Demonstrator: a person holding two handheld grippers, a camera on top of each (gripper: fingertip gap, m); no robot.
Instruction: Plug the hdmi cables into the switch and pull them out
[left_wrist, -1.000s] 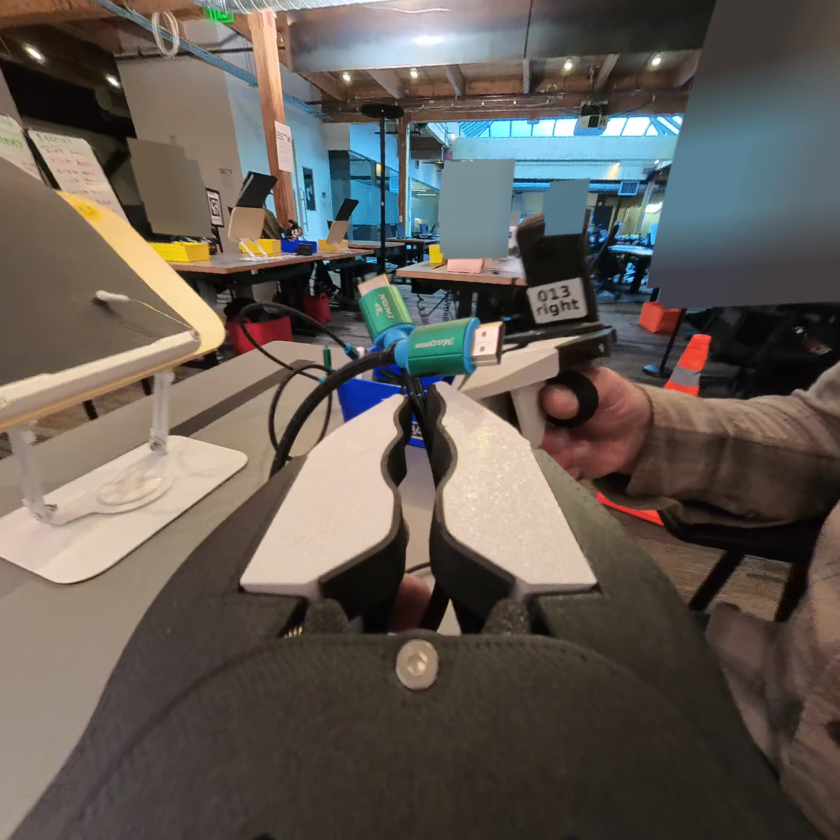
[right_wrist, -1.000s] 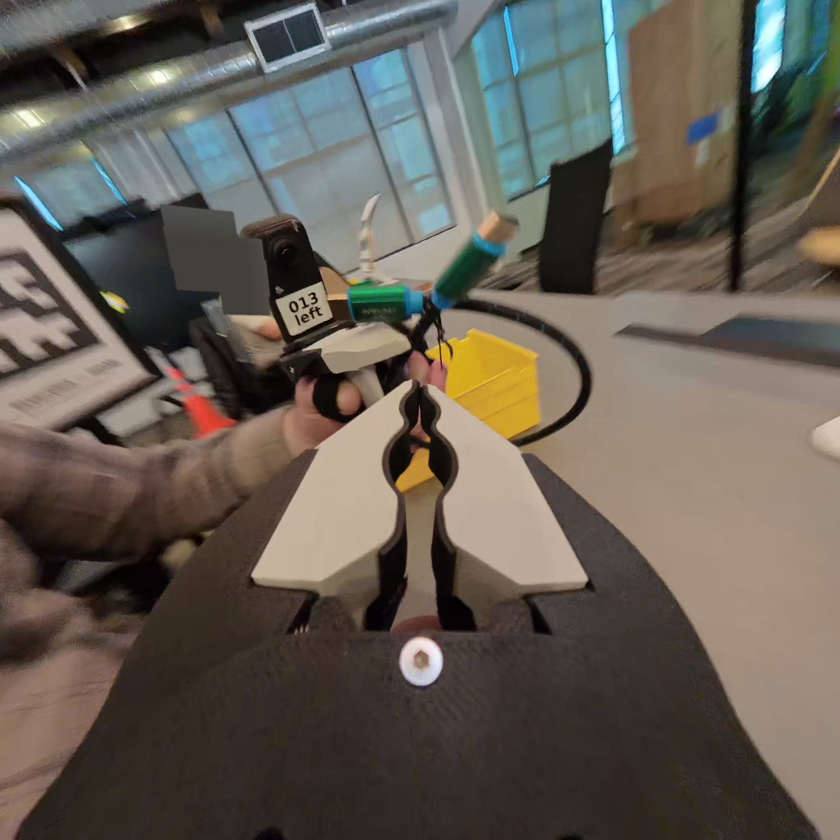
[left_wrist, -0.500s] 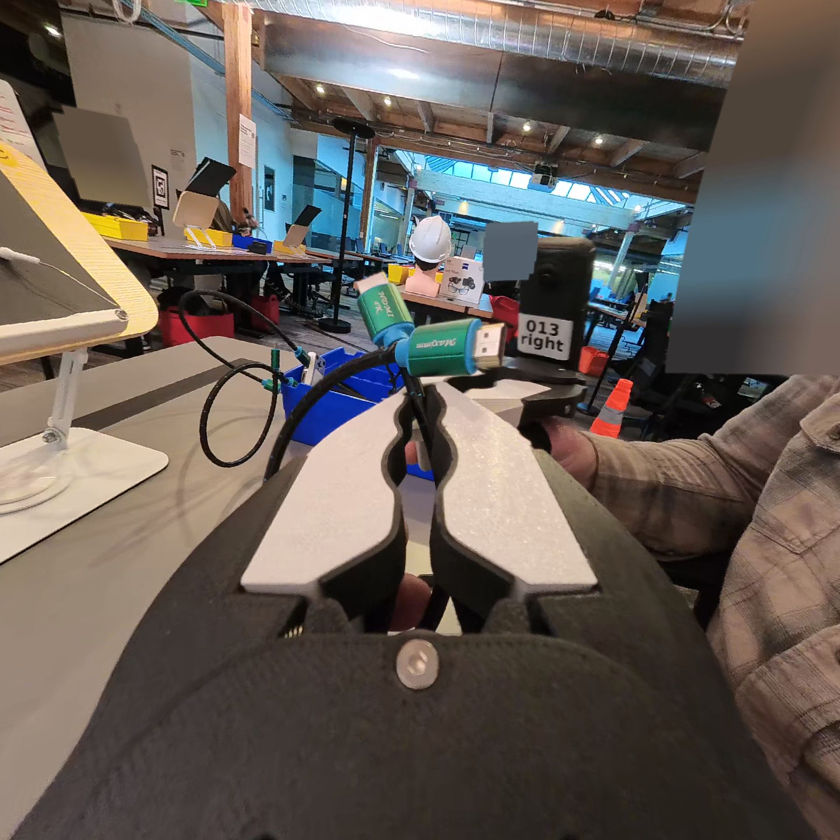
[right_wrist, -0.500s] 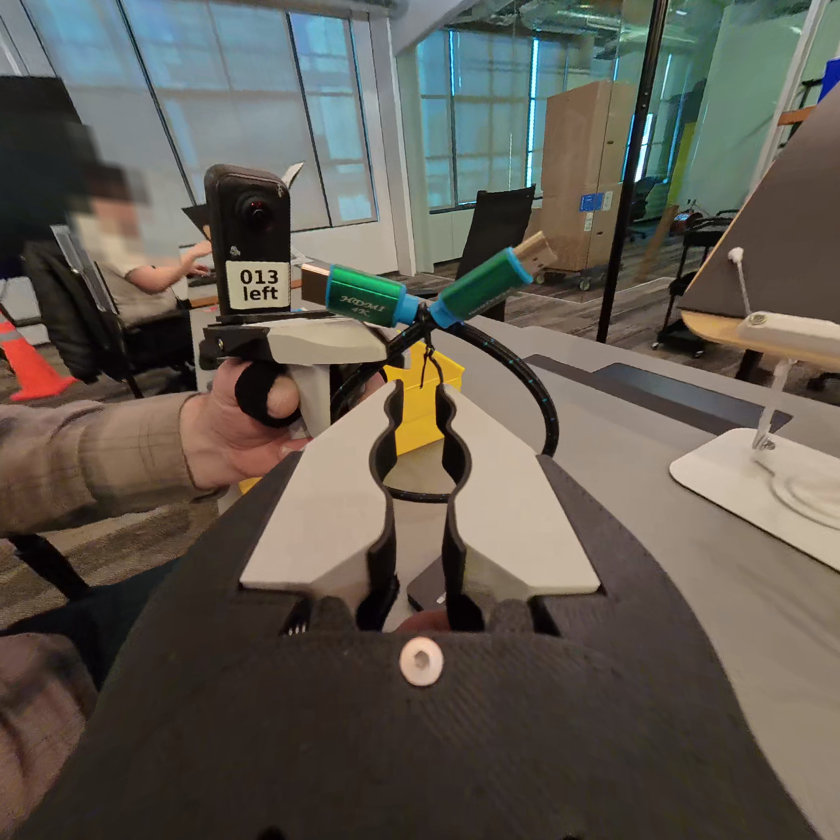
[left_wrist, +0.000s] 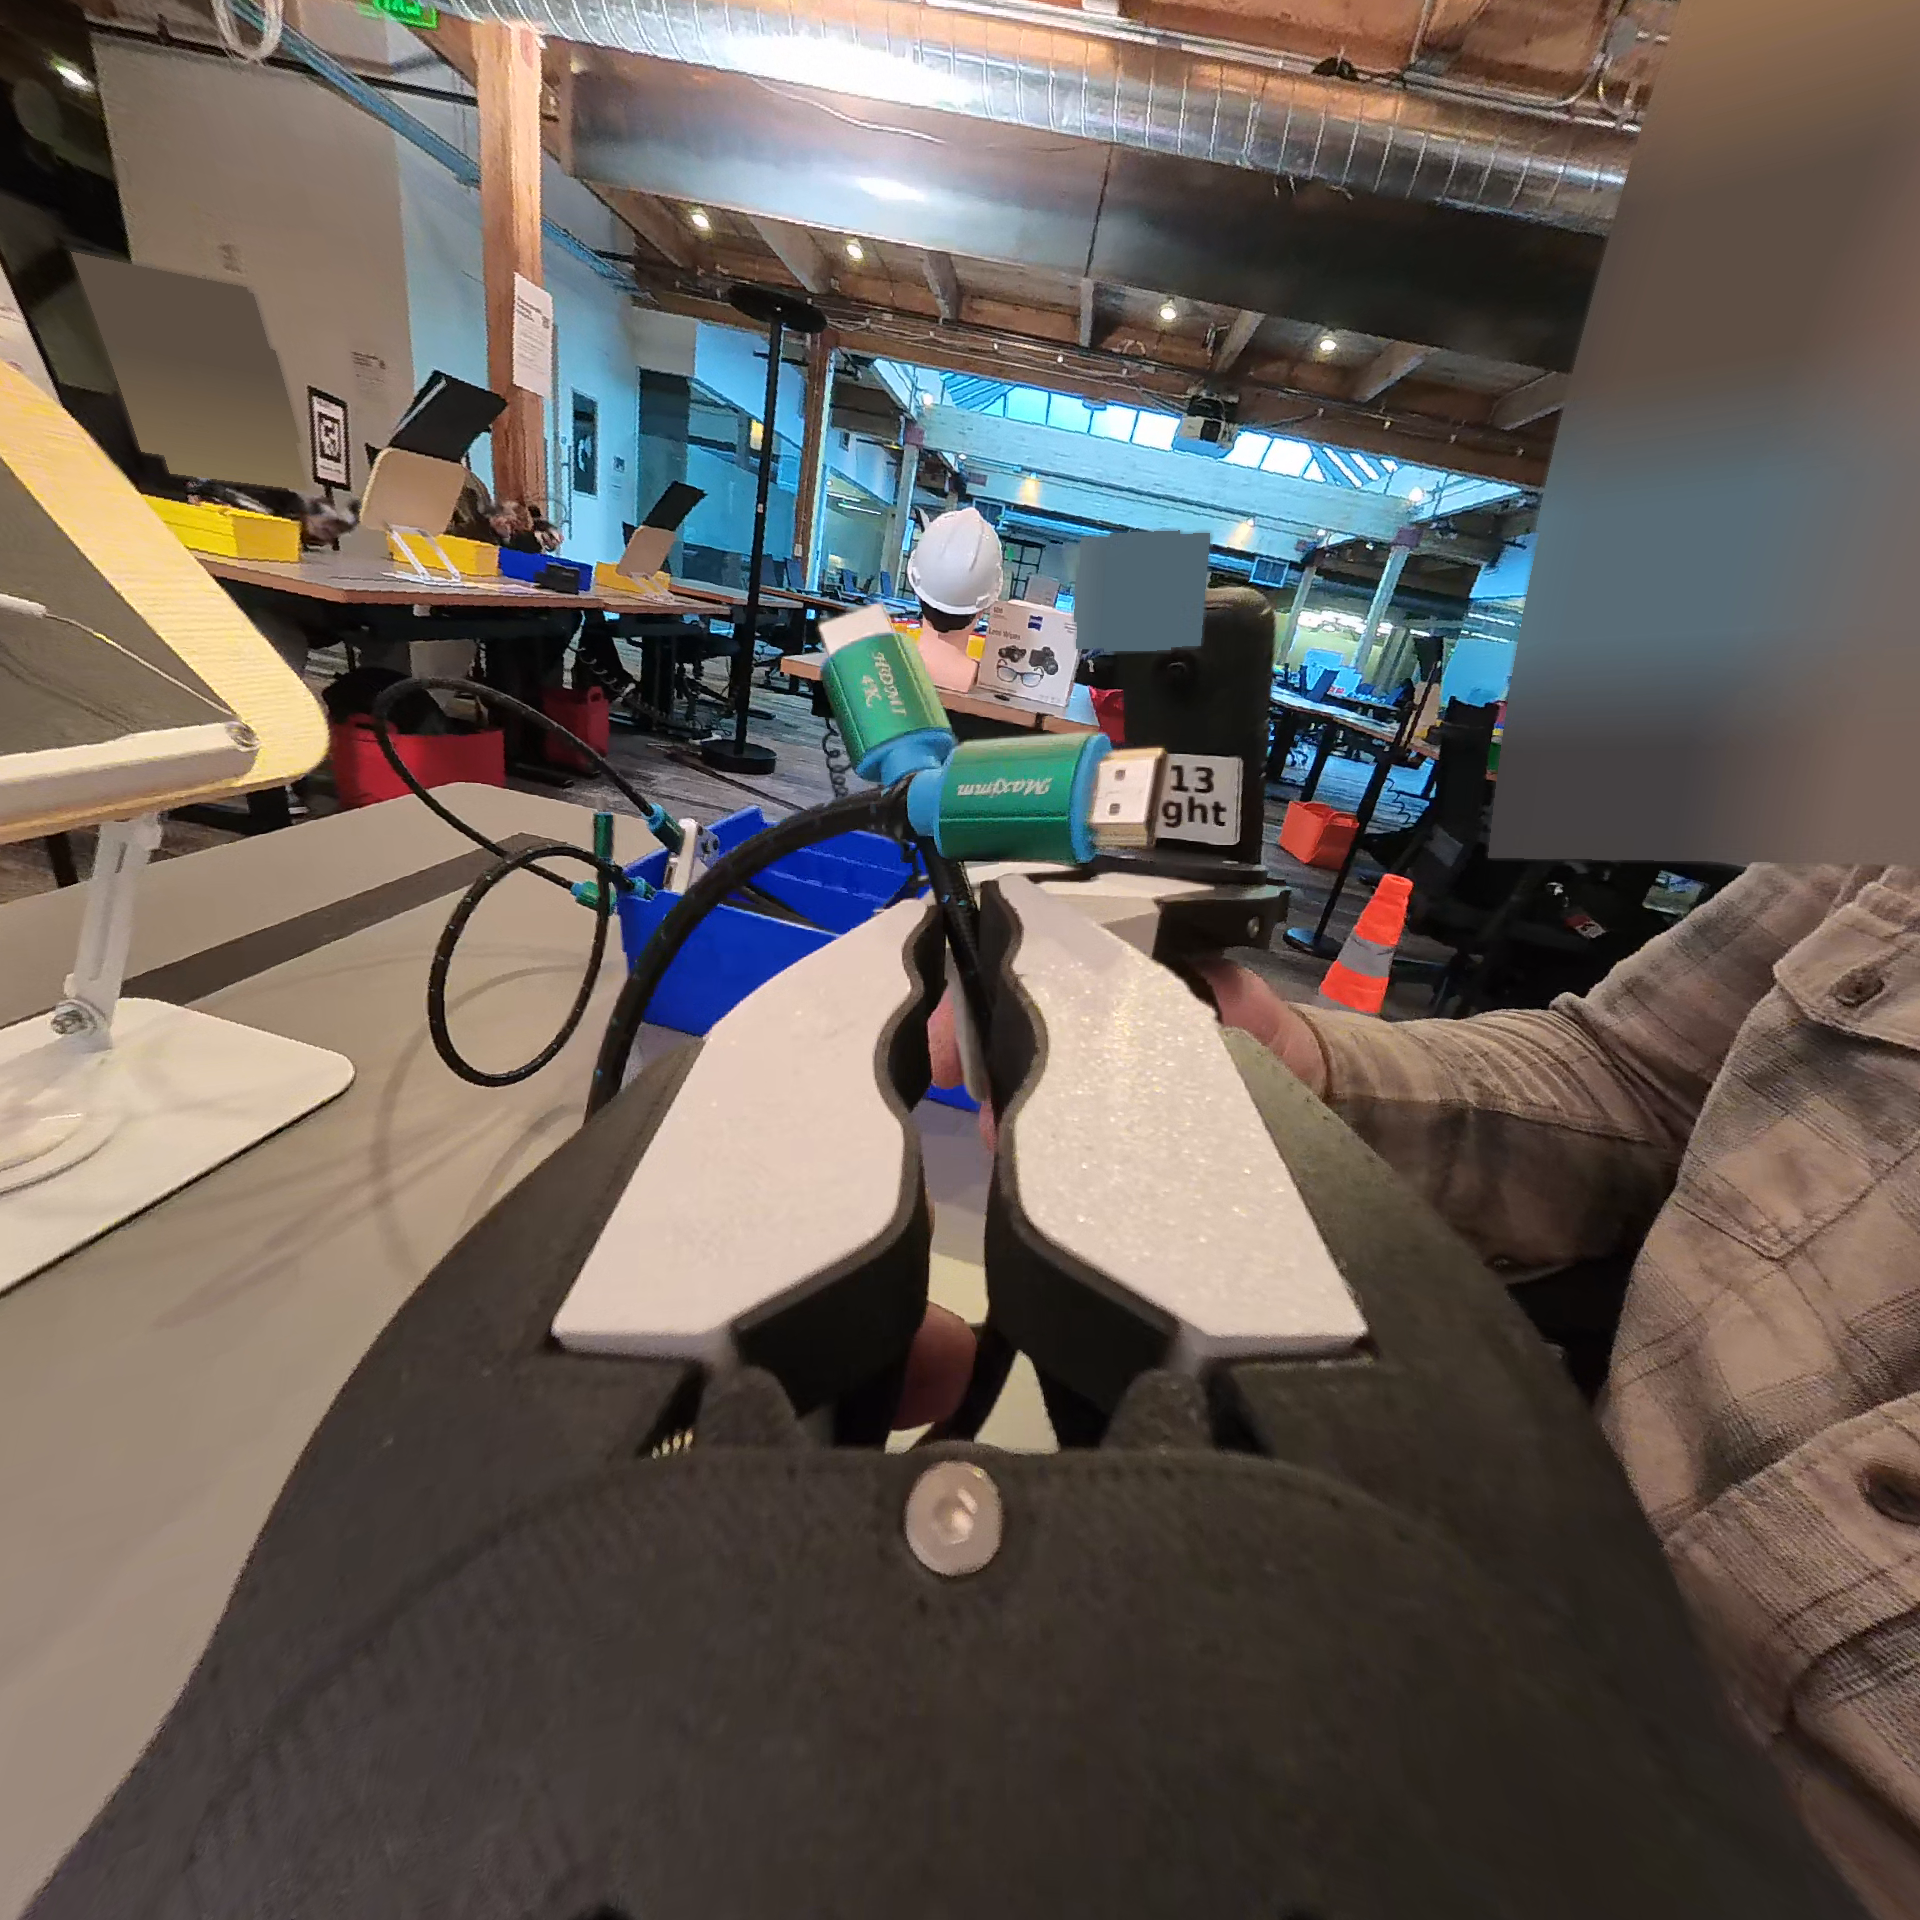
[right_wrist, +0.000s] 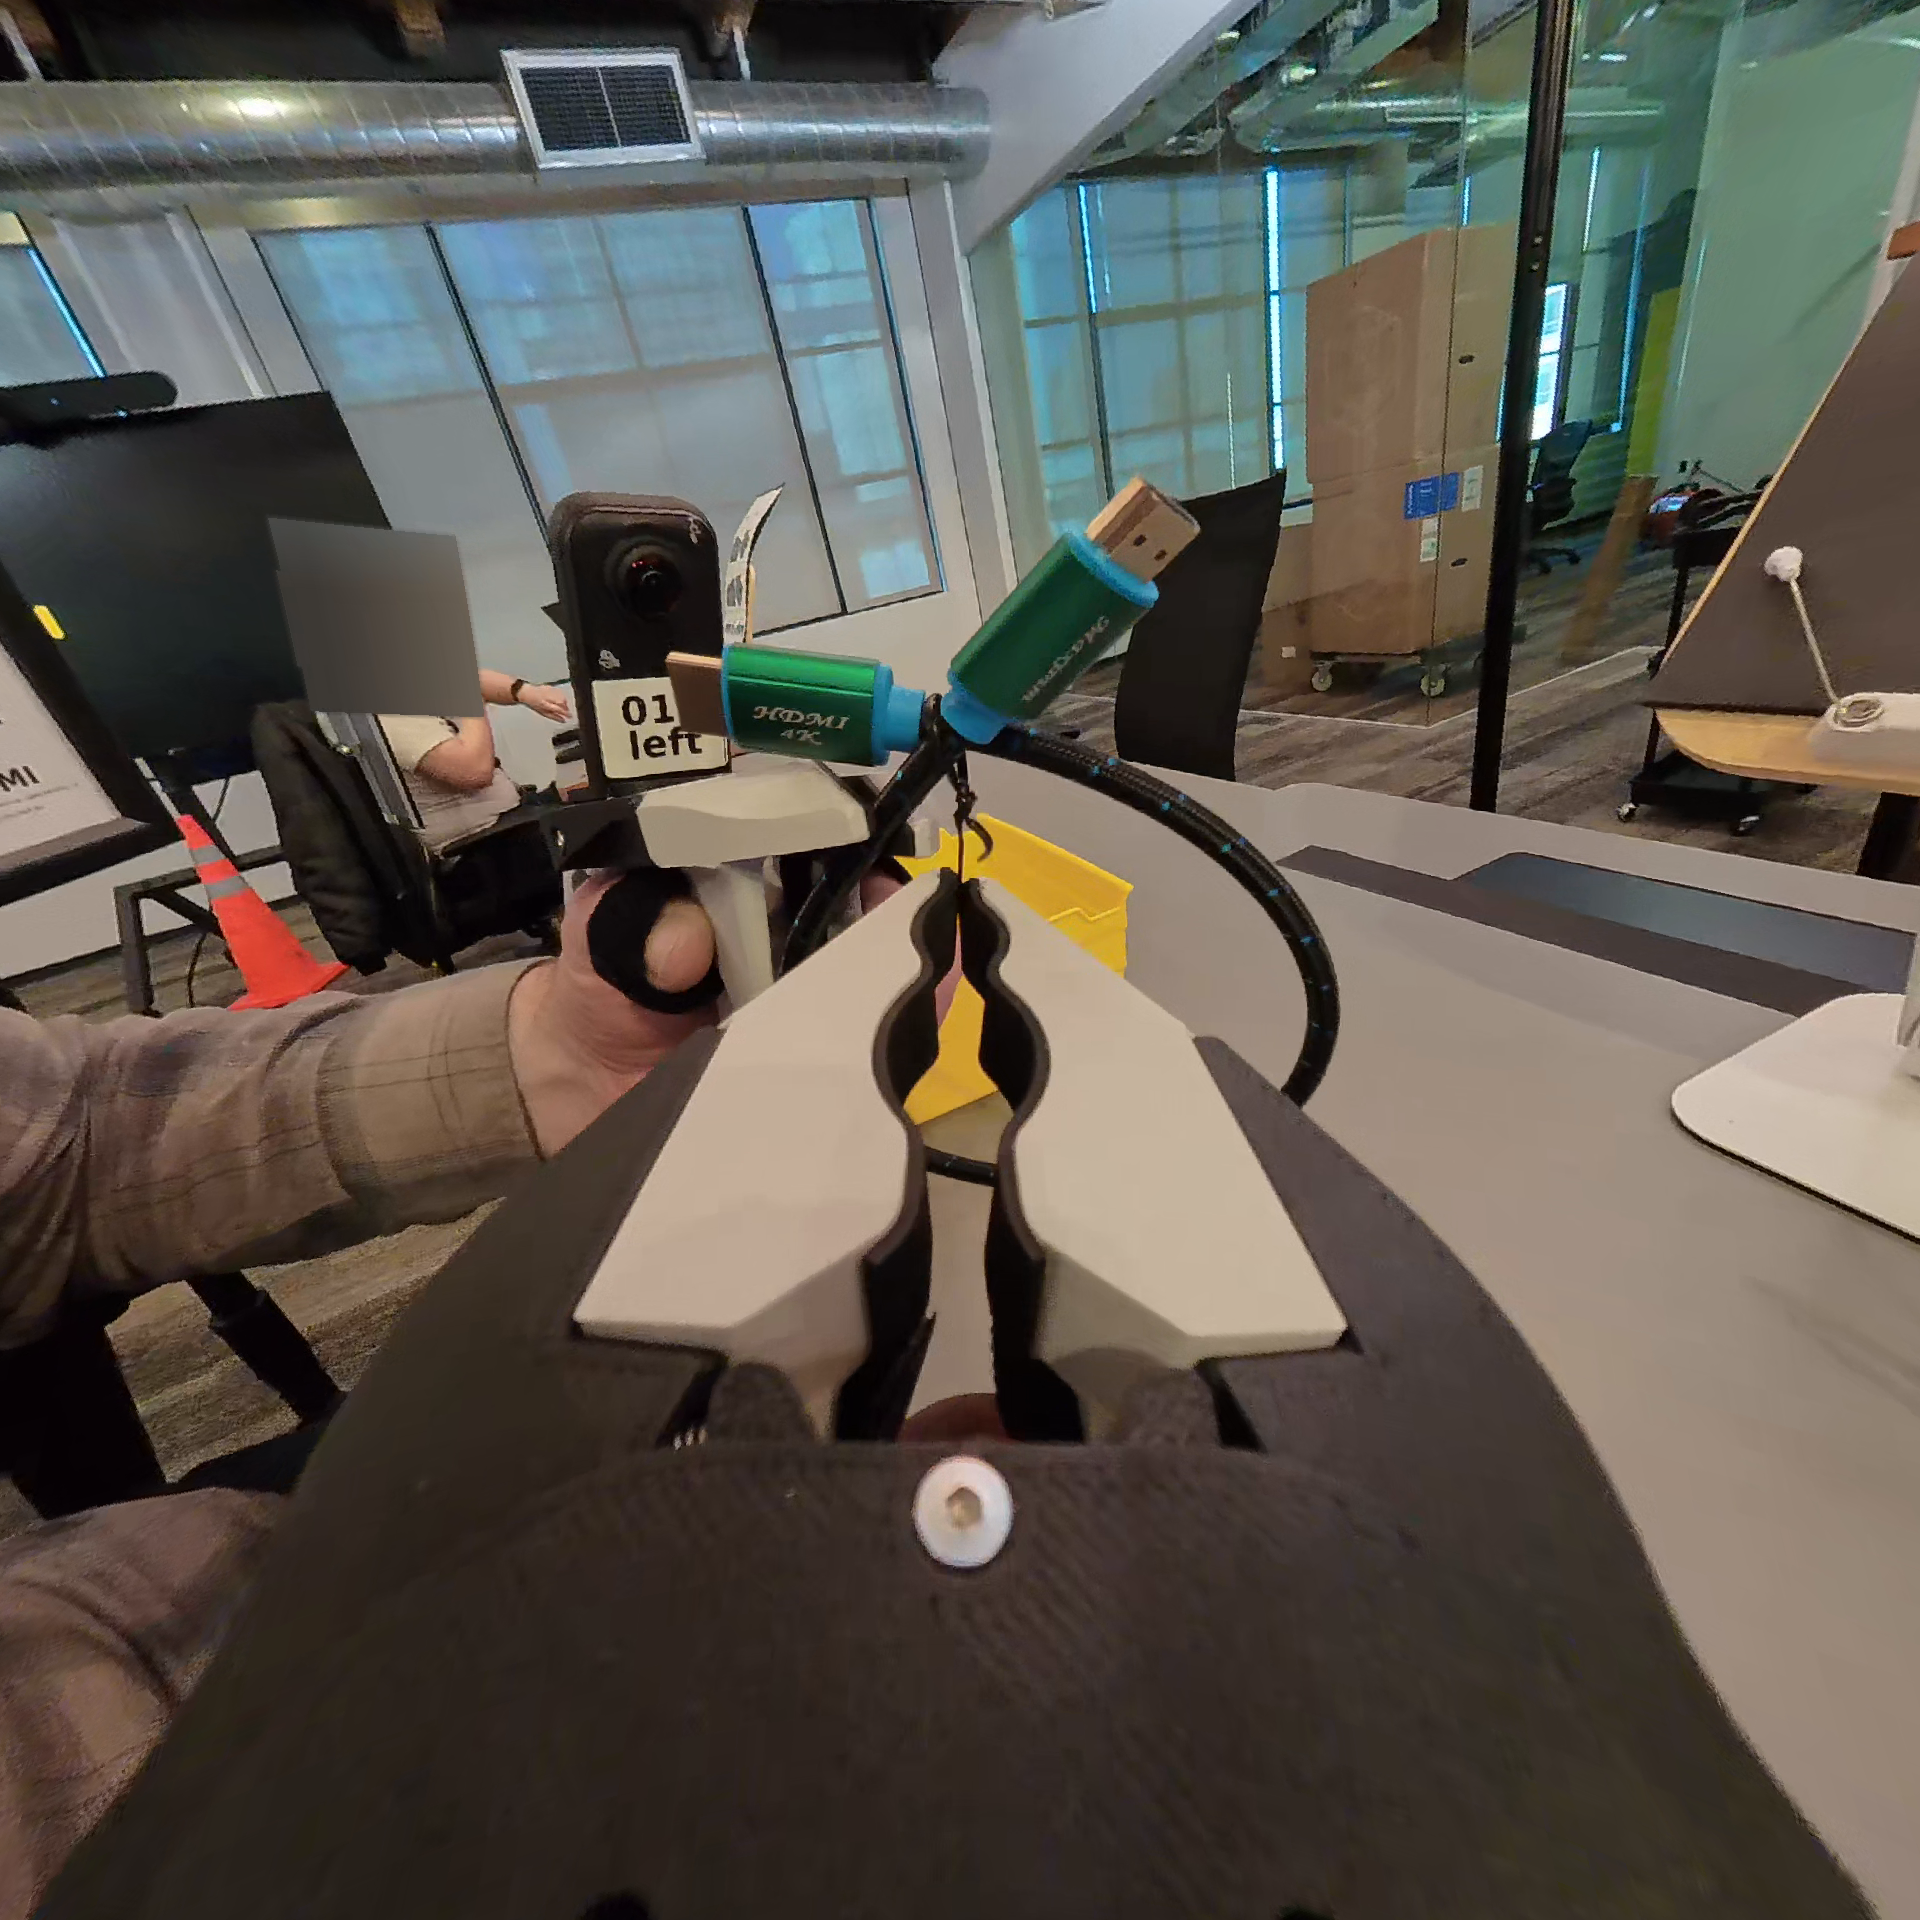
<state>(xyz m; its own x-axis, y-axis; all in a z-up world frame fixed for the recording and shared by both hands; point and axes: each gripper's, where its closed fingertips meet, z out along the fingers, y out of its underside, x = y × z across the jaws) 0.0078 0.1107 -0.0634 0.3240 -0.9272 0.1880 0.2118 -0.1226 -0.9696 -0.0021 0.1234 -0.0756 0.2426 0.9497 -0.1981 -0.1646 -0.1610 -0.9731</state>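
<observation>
Left wrist view. Grey table (left_wrist: 312, 1299) under an open workshop of timber beams and a silver duct, with a white stand (left_wrist: 156, 1091) at the left edge and a blue bin (left_wrist: 727, 935) at the far edge. Farther back, work tables, a white hard hat (left_wrist: 956, 566) and an orange cone (left_wrist: 1366, 951). Left gripper (left_wrist: 961, 904) raised above the table, tongs clamped on the black braided HDMI cable (left_wrist: 665, 966) just below its two green plugs (left_wrist: 1013, 798), which fork upward, one to the left, one to the right. Beyond them the right hand (left_wrist: 1247, 1023), in a plaid sleeve, wrapped around the other tool's handle.

Right wrist view. Same grey table, here with a yellow bin (right_wrist: 1049, 894) at its edge. Tall windows (right_wrist: 675, 416), a dark screen (right_wrist: 156, 551) and stacked cardboard boxes (right_wrist: 1392, 447) behind. Right gripper (right_wrist: 961, 894) lifted facing the other tool, tips together on a thin black tie (right_wrist: 964, 821) hanging under the plugs. Left hand (right_wrist: 613, 997) level, thumb through a black loop on the handle, cable arcing down to the table.
</observation>
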